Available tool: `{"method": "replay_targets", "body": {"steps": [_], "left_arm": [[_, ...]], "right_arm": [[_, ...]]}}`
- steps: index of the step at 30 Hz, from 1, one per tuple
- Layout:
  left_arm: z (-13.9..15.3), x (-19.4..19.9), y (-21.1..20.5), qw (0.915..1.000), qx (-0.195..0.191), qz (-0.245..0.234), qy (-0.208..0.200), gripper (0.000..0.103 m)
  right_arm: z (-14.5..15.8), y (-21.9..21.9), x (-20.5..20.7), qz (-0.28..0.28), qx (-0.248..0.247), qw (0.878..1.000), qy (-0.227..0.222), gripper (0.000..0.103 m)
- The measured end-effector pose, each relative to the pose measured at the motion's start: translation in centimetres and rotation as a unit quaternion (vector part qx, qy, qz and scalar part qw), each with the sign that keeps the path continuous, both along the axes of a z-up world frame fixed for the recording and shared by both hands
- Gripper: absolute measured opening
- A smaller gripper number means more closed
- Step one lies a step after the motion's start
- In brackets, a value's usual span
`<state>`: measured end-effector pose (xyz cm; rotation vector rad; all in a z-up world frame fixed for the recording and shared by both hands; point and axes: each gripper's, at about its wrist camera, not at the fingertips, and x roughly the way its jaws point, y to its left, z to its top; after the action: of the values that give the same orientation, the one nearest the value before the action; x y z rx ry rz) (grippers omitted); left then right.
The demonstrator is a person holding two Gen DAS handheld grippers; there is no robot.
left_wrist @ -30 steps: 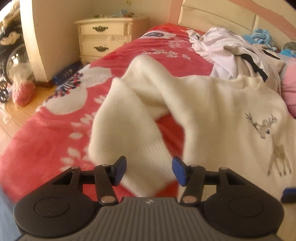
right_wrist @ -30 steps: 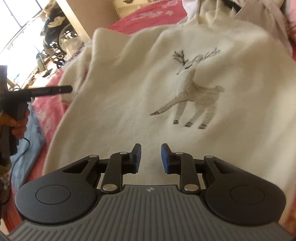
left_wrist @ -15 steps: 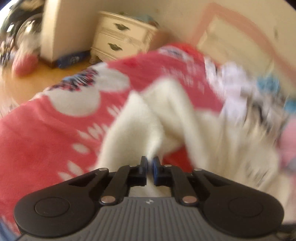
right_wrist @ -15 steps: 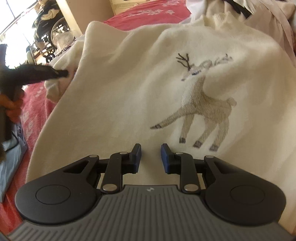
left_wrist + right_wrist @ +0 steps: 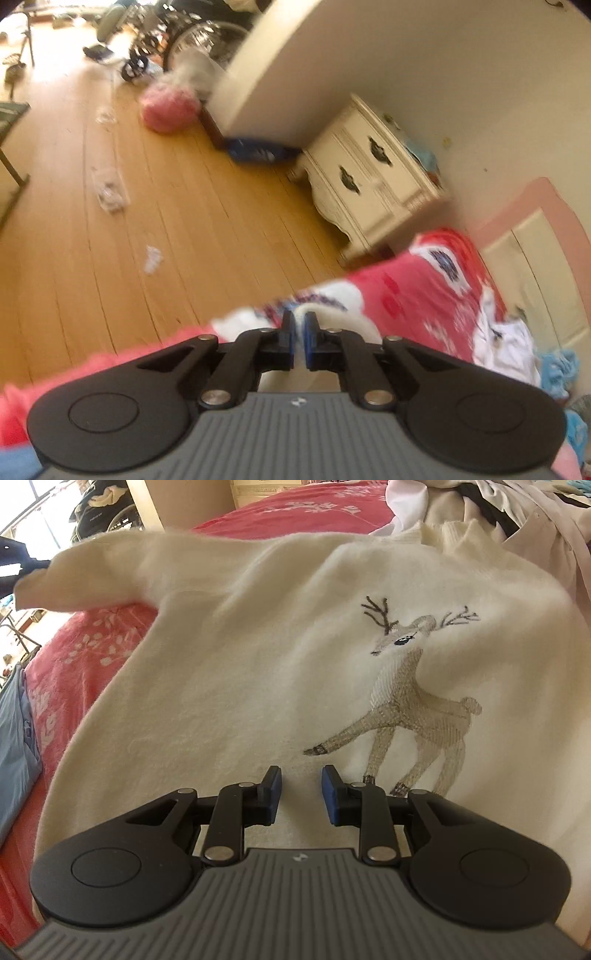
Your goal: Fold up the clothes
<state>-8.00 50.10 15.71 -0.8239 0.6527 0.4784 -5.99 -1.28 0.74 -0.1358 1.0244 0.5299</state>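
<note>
A cream sweater [image 5: 258, 664] with an embroidered deer [image 5: 410, 701] lies face up on the red floral bedspread [image 5: 74, 657]. My right gripper [image 5: 301, 794] is open, low over the sweater's lower front, beside the deer's legs. My left gripper [image 5: 300, 338] is shut on the cuff of the sweater's sleeve [image 5: 301, 314] and holds it lifted and stretched out to the left; the raised sleeve [image 5: 92, 579] shows in the right wrist view. The left wrist view is tilted and blurred.
A pile of other clothes [image 5: 498, 513] lies at the head of the bed, also in the left wrist view [image 5: 509, 343]. A cream nightstand [image 5: 369, 173] stands by the wall. The wooden floor [image 5: 129, 221] holds scraps and a pink bag [image 5: 168, 110]. A blue garment [image 5: 16, 731] lies at the bed's left edge.
My left gripper closed on the sleeve cuff and pulled it up and outward to the left, swinging its camera toward the floor. My right gripper stayed open over the sweater, shifting slightly lower.
</note>
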Motion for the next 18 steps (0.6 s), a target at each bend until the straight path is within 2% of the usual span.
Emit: {"method": "replay_targets", "body": {"steps": [2, 5, 6, 7, 9, 11, 13, 15, 18], "left_arm": [[-0.2, 1.0, 0.8, 0.9997, 0.014, -0.002, 0.018, 0.006], [-1.4, 3.3, 1.0, 0.9957, 0.066, -0.025, 0.06, 0.006], [-1.9, 4.1, 1.0, 0.9928, 0.084, -0.038, 0.076, 0.009], [-2.4, 4.5, 1.2, 0.9902, 0.099, -0.041, 0.09, 0.016], [-3.1, 4.6, 1.9, 0.9877, 0.113, -0.024, 0.106, 0.023], [-3.2, 3.4, 2.9, 0.9914, 0.094, 0.005, 0.091, 0.029], [-3.3, 1.2, 3.6, 0.9965, 0.052, 0.016, 0.063, 0.049], [-3.7, -0.9, 4.0, 0.999, 0.006, 0.02, 0.04, 0.057], [-5.3, -3.4, 3.6, 0.997, -0.072, 0.018, 0.022, 0.063]], "right_arm": [[-0.1, 0.1, -0.1, -0.001, -0.001, 1.0, -0.002, 0.024], [-0.2, 0.0, 0.0, -0.001, 0.002, 1.0, -0.004, 0.025], [-0.3, 0.0, 0.1, -0.001, 0.004, 1.0, -0.004, 0.025], [-0.3, -0.1, 0.1, -0.002, 0.005, 1.0, -0.005, 0.025], [-0.4, -0.1, 0.1, -0.002, 0.008, 1.0, -0.006, 0.026], [-0.4, -0.3, 0.0, -0.003, 0.012, 1.0, -0.007, 0.026], [-0.5, -0.3, -0.1, -0.002, 0.015, 1.0, -0.009, 0.026], [-0.5, -0.4, -0.2, -0.002, 0.018, 1.0, -0.01, 0.027], [-0.7, -0.5, -0.2, -0.004, 0.024, 1.0, -0.01, 0.029]]}}
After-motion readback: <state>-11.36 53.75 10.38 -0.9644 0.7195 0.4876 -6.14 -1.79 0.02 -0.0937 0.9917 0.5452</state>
